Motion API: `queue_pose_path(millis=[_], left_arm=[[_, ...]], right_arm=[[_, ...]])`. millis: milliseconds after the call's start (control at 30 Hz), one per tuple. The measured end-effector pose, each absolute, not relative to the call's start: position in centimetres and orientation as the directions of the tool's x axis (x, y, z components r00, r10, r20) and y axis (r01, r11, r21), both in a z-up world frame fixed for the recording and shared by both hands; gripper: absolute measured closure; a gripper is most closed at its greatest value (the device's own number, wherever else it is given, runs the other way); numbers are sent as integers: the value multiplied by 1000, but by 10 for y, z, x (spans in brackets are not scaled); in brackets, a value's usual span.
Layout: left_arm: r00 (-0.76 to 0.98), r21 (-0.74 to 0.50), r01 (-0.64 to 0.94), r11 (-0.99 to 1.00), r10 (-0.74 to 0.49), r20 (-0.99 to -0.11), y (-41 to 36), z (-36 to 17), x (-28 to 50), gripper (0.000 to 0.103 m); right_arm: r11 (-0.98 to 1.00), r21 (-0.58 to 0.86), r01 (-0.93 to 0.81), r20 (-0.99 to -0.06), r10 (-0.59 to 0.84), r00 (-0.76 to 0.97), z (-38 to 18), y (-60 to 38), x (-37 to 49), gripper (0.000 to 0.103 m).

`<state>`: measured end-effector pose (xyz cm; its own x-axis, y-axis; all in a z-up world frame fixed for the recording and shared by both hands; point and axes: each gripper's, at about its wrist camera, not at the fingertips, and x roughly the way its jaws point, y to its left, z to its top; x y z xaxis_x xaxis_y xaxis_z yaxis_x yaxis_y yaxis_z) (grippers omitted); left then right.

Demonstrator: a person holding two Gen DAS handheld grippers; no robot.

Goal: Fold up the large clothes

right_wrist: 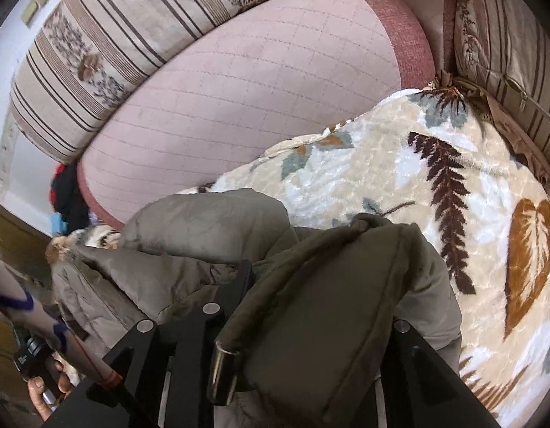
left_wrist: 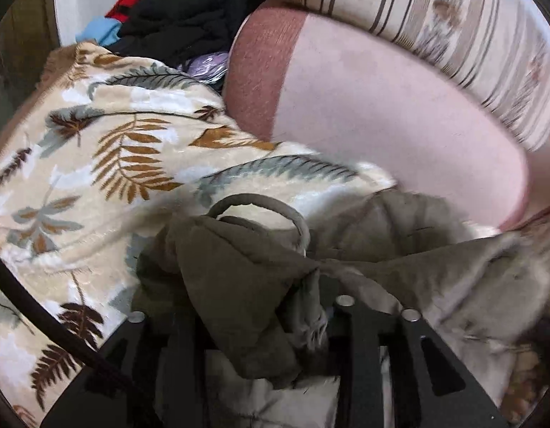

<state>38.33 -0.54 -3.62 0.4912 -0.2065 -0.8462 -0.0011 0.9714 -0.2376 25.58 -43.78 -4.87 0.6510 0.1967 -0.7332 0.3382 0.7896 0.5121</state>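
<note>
A pink quilted sofa seat point(right_wrist: 260, 82) fills the space ahead of both pairs of tongs, with a striped, flower-printed cushion point(right_wrist: 107, 46) propped along its far side. Spread closer in, directly beyond the tongs, lies a cream plush blanket point(right_wrist: 435, 164) printed with brown, rust and grey-blue leaves. On top of that blanket, bunched right at the tongs in both views, sits the olive-grey padded jacket point(right_wrist: 210, 224), its thick folds rumpled and a fur-like trim showing at one edge. Far ahead of the left tongs, past the end of the seat, a heap of dark, red and blue clothes point(left_wrist: 182, 10) is piled against a pale wall. The left tongs point(left_wrist: 271, 321) have a dark olive fold of the jacket draped between and over their black fingers; whether the pads press the cloth cannot be told, as it hides them. The right tongs point(right_wrist: 310, 324) are likewise buried under a broad flap of the jacket, and their grip cannot be told either. A cord loop point(left_wrist: 264, 207) of the jacket arcs just ahead of the left tongs. A metal-capped cord end point(right_wrist: 223, 371) lies between the right fingers.
</note>
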Motion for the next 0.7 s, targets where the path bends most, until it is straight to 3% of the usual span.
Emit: queue_pose_path(millis=[33, 100, 133, 167, 267, 367, 700], left_arm=[[493, -290, 8, 957, -256, -832, 1, -30, 379, 58], [501, -391, 14, 920, -345, -794, 12, -17, 368, 21], [522, -412, 9, 911, -355, -775, 16, -10, 363, 17], [546, -422, 12, 906, -360, -757, 17, -1, 357, 16], [555, -392, 75, 917, -365, -747, 6, 16, 345, 16], [571, -266, 118, 957, -284, -770, -21, 18, 331, 16], [572, 39, 233, 972, -104, -814, -103, -53, 341, 16]], right_arm=[[777, 535, 330, -719, 215, 660, -47, -439, 252, 65], [744, 594, 306, -674, 253, 694, -41, -444, 240, 38], [740, 598, 307, -663, 241, 709, -37, -444, 235, 21], [745, 586, 319, -653, 201, 730, -30, -445, 228, 12], [773, 552, 312, -640, 153, 753, -12, -441, 216, 10], [856, 440, 274, -661, 102, 743, -1, -417, 211, 10], [989, 64, 136, -719, -49, 693, -48, -321, 248, 10]])
